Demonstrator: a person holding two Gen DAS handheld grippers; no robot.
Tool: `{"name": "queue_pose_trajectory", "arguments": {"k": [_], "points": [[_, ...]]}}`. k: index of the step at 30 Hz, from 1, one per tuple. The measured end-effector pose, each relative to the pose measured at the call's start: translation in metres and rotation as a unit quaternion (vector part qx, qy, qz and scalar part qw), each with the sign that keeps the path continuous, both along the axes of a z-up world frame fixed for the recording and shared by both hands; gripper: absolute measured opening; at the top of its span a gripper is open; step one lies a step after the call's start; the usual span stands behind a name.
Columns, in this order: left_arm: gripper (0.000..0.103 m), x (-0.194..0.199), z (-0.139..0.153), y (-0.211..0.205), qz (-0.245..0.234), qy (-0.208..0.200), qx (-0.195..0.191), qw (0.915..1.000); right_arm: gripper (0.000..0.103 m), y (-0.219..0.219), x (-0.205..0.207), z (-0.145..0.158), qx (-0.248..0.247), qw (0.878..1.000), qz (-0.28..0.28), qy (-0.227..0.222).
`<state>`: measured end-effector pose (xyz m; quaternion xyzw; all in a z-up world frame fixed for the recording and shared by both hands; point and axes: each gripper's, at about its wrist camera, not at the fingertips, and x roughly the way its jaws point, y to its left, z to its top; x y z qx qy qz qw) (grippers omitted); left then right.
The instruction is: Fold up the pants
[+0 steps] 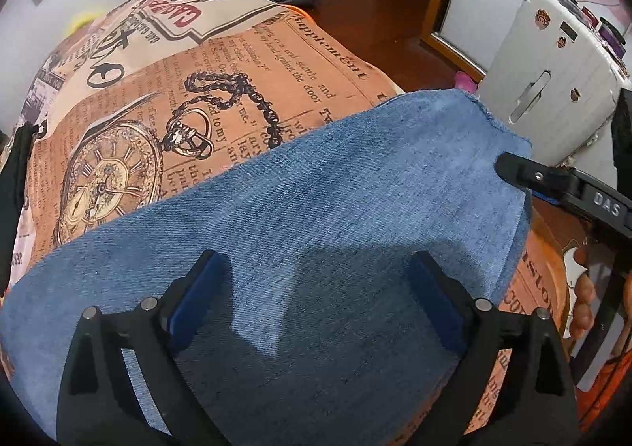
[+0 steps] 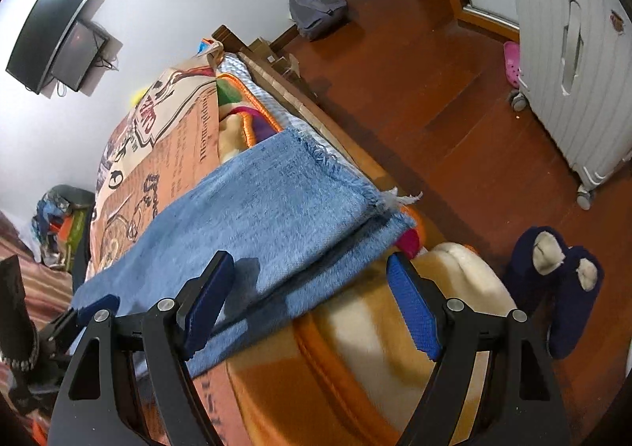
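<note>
The blue denim pants [image 1: 300, 189] lie folded across the bed, spread flat on a newspaper-print cover [image 1: 237, 63] with a big pocket-watch picture on it, and their frayed hem end [image 2: 343, 169] reaches right to the bed's edge above the reddish wooden floor [image 2: 434, 110]. The left gripper [image 1: 316, 288] hangs over the denim pointing steeply down, its blue-padded fingers [image 1: 193, 300] spread wide, nothing caught between them; only flat cloth and their own shadow show in the gap. Off to the right in the left wrist view, a black finger of the right gripper [image 1: 525, 175] sits at the outer edge of the pants, near the hem corner, and whether it touches the fabric cannot be told. From the right wrist view, the right gripper [image 2: 312, 300] stands fairly wide too, one pad [image 2: 209, 300] over the folded denim, the other [image 2: 414, 312] out over an orange-and-cream blanket [image 2: 355, 347] that drapes down the bedside; the layered edge of the pants runs between the fingers, yet neither pad presses on it. Part of the left gripper shows at the lower left of that view, over the far end of the fold. A white suitcase [image 2: 572, 71] stands on the floor, a pair of dark slippers [image 2: 553, 280] sits beside the bed, and a grey backpack [image 2: 316, 8] rests against the wall.
</note>
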<state>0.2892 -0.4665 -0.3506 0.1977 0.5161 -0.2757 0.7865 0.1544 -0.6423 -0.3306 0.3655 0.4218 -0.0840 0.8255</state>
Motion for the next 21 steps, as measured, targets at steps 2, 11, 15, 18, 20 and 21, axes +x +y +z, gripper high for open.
{"name": "queue_pose_trajectory", "arguments": {"k": [2,11,15,18,20,21], "points": [[0.097,0.0,0.0,0.0,0.0,0.0,0.0,1.0,0.065,0.0,0.003,-0.001,-0.005,1.0,-0.001,-0.004],[0.097,0.0,0.002,0.001,0.001,0.003,-0.005,1.0,0.012,0.005,0.009,0.018,-0.045,0.999,0.012,-0.025],[0.097,-0.001,0.017,0.009,0.021,-0.017,-0.014,0.9995,0.01,0.011,0.007,0.042,-0.078,0.996,0.016,-0.044],[0.097,-0.001,0.04,0.024,0.037,-0.023,-0.045,0.998,0.009,0.014,0.003,0.064,-0.082,0.994,0.019,-0.066],[0.097,-0.004,0.06,0.037,0.042,-0.039,-0.06,0.9966,0.009,0.018,0.0,0.082,-0.091,0.992,0.022,-0.083],[0.097,-0.006,0.07,0.043,0.044,-0.05,-0.066,0.9956,0.009,0.022,-0.002,0.093,-0.1,0.99,0.026,-0.092]]}}
